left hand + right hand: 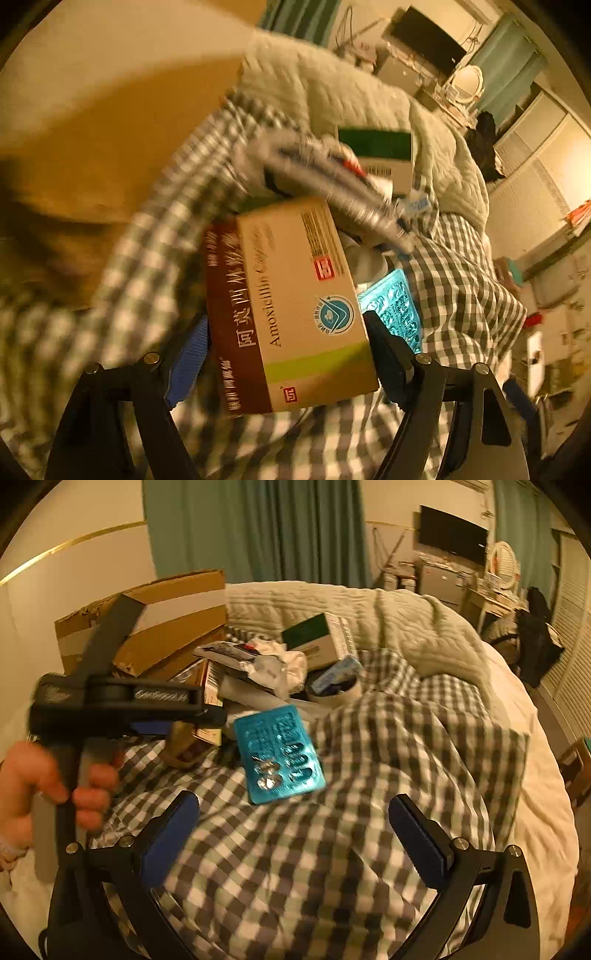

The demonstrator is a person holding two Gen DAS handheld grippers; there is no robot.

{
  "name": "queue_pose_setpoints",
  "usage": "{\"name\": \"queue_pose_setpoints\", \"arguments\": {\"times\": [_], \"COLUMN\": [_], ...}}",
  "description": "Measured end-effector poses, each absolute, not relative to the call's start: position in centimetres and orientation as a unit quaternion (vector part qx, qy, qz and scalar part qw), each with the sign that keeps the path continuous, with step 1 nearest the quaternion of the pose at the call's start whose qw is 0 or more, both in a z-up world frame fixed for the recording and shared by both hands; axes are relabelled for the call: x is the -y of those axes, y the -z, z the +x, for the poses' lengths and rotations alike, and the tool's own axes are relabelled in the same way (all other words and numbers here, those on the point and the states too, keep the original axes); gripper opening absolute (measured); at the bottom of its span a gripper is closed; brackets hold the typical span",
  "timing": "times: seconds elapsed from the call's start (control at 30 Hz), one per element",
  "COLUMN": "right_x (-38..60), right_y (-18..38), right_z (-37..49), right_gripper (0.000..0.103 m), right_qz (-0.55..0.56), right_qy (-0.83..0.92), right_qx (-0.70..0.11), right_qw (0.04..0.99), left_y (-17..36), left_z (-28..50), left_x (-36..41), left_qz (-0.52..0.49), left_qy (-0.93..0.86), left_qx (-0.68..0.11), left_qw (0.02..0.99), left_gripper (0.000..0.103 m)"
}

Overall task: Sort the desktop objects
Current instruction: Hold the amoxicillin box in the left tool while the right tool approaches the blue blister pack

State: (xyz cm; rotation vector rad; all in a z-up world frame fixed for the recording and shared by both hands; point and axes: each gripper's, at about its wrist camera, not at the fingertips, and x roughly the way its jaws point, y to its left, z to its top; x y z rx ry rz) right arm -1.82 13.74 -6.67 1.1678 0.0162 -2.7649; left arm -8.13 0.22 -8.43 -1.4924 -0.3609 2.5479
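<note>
In the left wrist view, the left gripper is clamping the amoxicillin box across its width; the blue pad at 8 o'clock is lying against the box's maroon side, and the dark finger at 4 o'clock is pressing its green-striped end. The box is sitting tilted above the checked sheet. The blister pack, teal foil, is showing just behind the box at 3 o'clock, partly hidden by it. Above the box, toward 12 o'clock, a blurred striped packet is lying among white wrapping. Beyond that, at 1 o'clock, a green-and-white box is resting against the quilt.

In the right wrist view, a hand at 9 o'clock is gripping the handle of the left gripper, whose jaws are holding the box; most of that box is hidden. A cardboard carton is standing at 10 o'clock behind it. The blister pack is lying flat on the checked sheet at centre, near the box but apart from it. The right gripper is standing wide, nothing between its fingers, with the pack just ahead of them toward 12 o'clock. A tape roll is sitting at 1 o'clock, beside the green-and-white box.
</note>
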Motion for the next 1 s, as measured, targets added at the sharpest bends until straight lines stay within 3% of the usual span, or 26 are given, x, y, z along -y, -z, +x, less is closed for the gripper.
{"name": "queue_pose_setpoints", "arguments": {"times": [0.03, 0.07, 0.1, 0.33, 0.5, 0.6, 0.7, 0.8, 1.0], "right_x": [-13.4, -13.0, -12.6, -10.1, -9.4, -9.2, -9.2, -9.6, -11.9], "right_y": [6.6, 6.5, 6.5, 9.1, 12.4, 13.6, 14.6, 14.4, 12.3], "right_z": [-2.2, -2.7, -3.3, -8.9, -11.4, -12.5, -12.9, -12.2, -8.5], "right_gripper": [0.103, 0.103, 0.103, 0.103, 0.103, 0.103, 0.094, 0.070, 0.069], "right_qz": [0.389, 0.390, 0.392, 0.454, 0.505, 0.525, 0.545, 0.536, 0.490], "right_qy": [0.918, 0.917, 0.916, 0.881, 0.851, 0.839, 0.827, 0.835, 0.869], "right_qx": [-0.012, -0.020, -0.030, -0.068, -0.081, -0.083, -0.085, -0.072, -0.021], "right_qw": [0.074, 0.077, 0.079, 0.114, 0.115, 0.111, 0.107, 0.103, 0.074], "left_y": [7.7, 7.0, 6.5, 7.9, 9.6, 8.7, 7.7, 7.2, 7.9], "left_z": [-7.6, -6.9, -6.7, -7.4, -8.0, -7.4, -6.9, -6.6, -6.4], "left_x": [0.1, 0.6, 0.8, 1.3, 3.1, 3.2, 2.7, 2.2, 0.4], "left_qz": [-0.489, -0.476, -0.466, -0.506, -0.531, -0.521, -0.510, -0.511, -0.530], "left_qy": [-0.861, -0.871, -0.877, -0.856, -0.835, -0.843, -0.854, -0.855, -0.845], "left_qx": [0.115, 0.109, 0.104, 0.097, 0.135, 0.125, 0.096, 0.077, 0.022], "left_qw": [0.072, 0.060, 0.050, 0.041, 0.042, 0.040, 0.035, 0.046, 0.064], "left_gripper": [0.079, 0.070, 0.067, 0.067, 0.072, 0.091, 0.098, 0.100, 0.102]}}
